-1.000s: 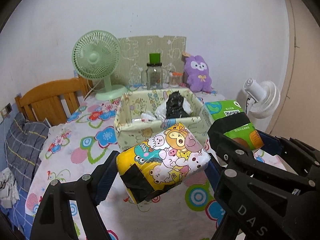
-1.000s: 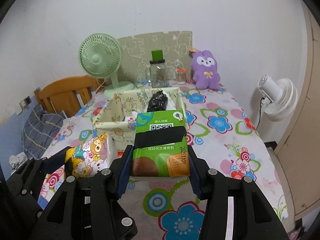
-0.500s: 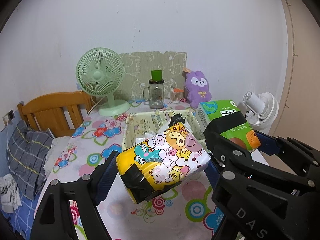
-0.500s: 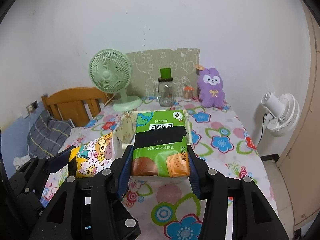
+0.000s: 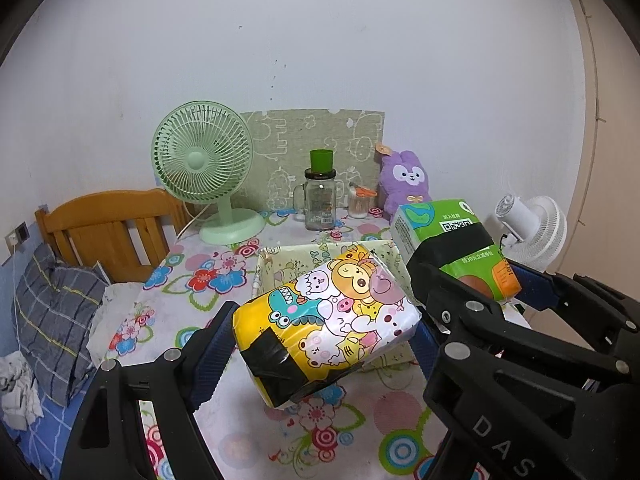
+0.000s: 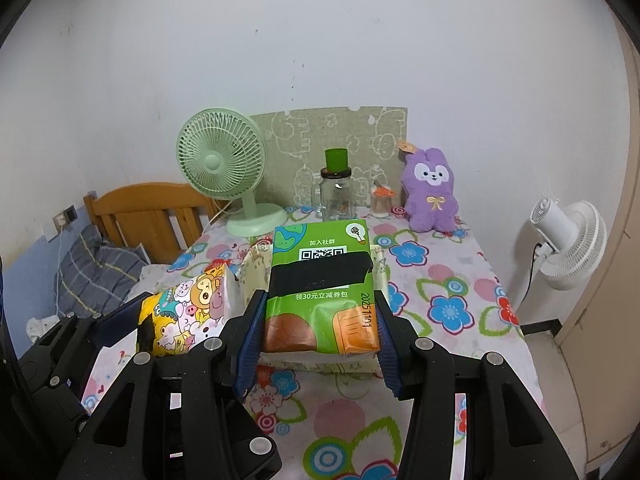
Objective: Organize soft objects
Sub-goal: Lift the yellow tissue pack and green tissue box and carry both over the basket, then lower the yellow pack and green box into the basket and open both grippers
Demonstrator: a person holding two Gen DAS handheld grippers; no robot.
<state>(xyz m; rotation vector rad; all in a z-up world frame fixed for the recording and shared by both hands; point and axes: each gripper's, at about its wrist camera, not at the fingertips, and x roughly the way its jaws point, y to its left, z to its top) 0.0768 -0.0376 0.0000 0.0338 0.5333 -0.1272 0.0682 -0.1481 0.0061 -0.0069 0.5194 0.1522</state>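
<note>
Both tongs loaded: left tongs (image 5: 324,328) clamp the cartoon tissue pack (image 5: 326,320), right tongs (image 6: 320,320) the green tissue pack (image 6: 320,292), both above the fabric bin (image 5: 268,276) at 12 o'clock; lower squarely in, release one pack at a time.

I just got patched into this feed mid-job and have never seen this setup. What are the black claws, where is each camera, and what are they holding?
There is no robot arm: a person holds a two-finger clamp in each hand, with a fisheye camera on each looking along its fingers. One picture is from the left clamp, one from the right.

The left gripper is shut on a yellow cartoon tissue pack. The right gripper is shut on a green tissue pack. Both packs are held in the air above a table with a flowered cloth.

Under the packs sits a pale printed fabric box. Farther back stand a green fan, a glass jar and a purple plush.
</note>
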